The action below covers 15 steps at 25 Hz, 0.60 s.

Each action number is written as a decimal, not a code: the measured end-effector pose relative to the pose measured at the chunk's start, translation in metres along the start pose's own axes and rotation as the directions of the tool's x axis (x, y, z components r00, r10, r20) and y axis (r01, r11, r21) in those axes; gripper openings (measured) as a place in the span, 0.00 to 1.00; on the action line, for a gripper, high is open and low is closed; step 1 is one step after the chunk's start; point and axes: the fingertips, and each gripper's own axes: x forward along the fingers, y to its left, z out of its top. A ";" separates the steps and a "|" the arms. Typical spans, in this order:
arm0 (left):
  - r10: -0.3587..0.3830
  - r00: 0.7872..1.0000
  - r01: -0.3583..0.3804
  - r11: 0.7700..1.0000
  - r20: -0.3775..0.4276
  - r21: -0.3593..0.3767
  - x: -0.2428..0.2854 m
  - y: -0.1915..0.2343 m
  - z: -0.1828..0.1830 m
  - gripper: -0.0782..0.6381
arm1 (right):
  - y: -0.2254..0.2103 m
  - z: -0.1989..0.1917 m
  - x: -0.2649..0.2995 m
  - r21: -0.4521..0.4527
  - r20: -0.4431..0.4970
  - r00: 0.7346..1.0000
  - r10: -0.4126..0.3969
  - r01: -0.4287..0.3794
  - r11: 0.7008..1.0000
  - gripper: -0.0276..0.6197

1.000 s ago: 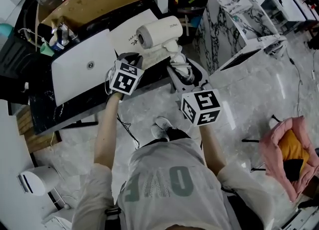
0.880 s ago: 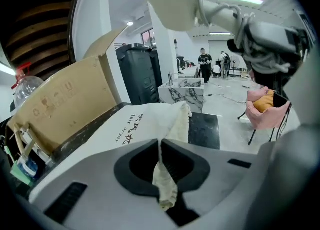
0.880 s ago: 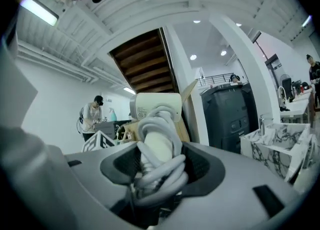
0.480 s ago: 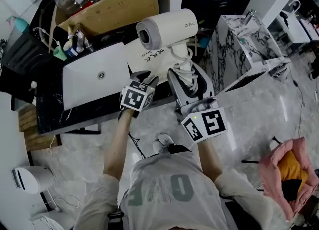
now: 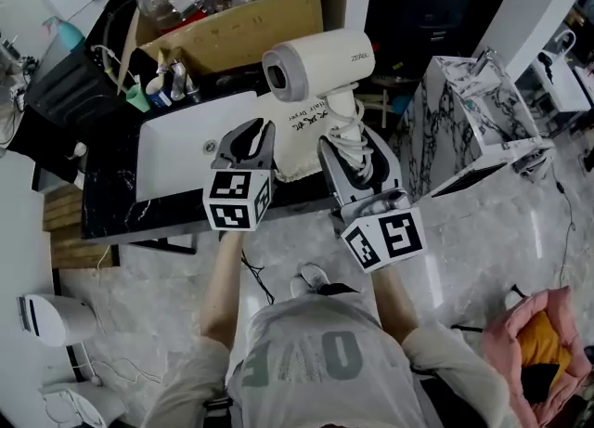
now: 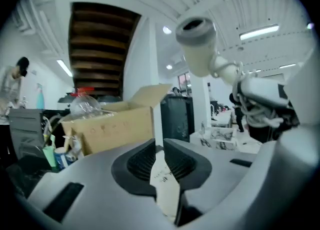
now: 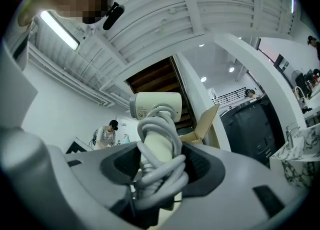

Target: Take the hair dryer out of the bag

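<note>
Two claws, one hair dryer, one bag. The right claw (image 7: 157,161) stands wide, clamped on the cord-wrapped handle of the hair dryer (image 5: 320,64), whose head rises just above it. The left claw (image 6: 159,149), jaws just closing, pinches the printed cloth of the bag (image 6: 165,179), a grip only the left gripper view shows, with the hair dryer up to its right.

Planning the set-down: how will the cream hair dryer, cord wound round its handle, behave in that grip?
Probably top-heavy: the cream hair dryer carries its bulky barrel above the right gripper, so it may tip. The cord coils between the jaws look rounded and springy, so it could twist or slip.
</note>
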 end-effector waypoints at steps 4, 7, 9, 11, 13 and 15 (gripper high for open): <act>0.172 0.970 -0.172 0.985 0.174 -0.014 -0.053 0.043 0.049 0.20 | 0.018 -0.001 0.017 -0.003 -0.015 0.998 0.060 -0.060 0.998 0.43; 0.280 0.922 -0.278 0.960 0.269 -0.046 -0.099 0.064 0.066 0.18 | 0.038 -0.005 0.029 -0.006 -0.029 0.993 0.118 -0.118 0.993 0.43; 0.341 0.889 -0.339 0.939 0.307 -0.060 -0.128 0.075 0.069 0.18 | 0.055 -0.008 0.037 0.000 -0.035 0.986 0.165 -0.166 0.986 0.43; 0.397 0.858 -0.394 0.916 0.326 -0.078 -0.154 0.083 0.066 0.17 | 0.072 -0.013 0.045 0.007 -0.042 0.976 0.213 -0.213 0.977 0.43; 0.456 0.825 -0.453 0.887 0.333 -0.092 -0.179 0.090 0.060 0.17 | 0.090 -0.019 0.052 0.011 -0.051 0.963 0.263 -0.263 0.965 0.43; 0.519 0.789 -0.526 0.847 0.328 -0.074 -0.202 0.096 0.054 0.17 | 0.110 -0.026 0.056 0.013 -0.062 0.948 0.312 -0.311 0.950 0.43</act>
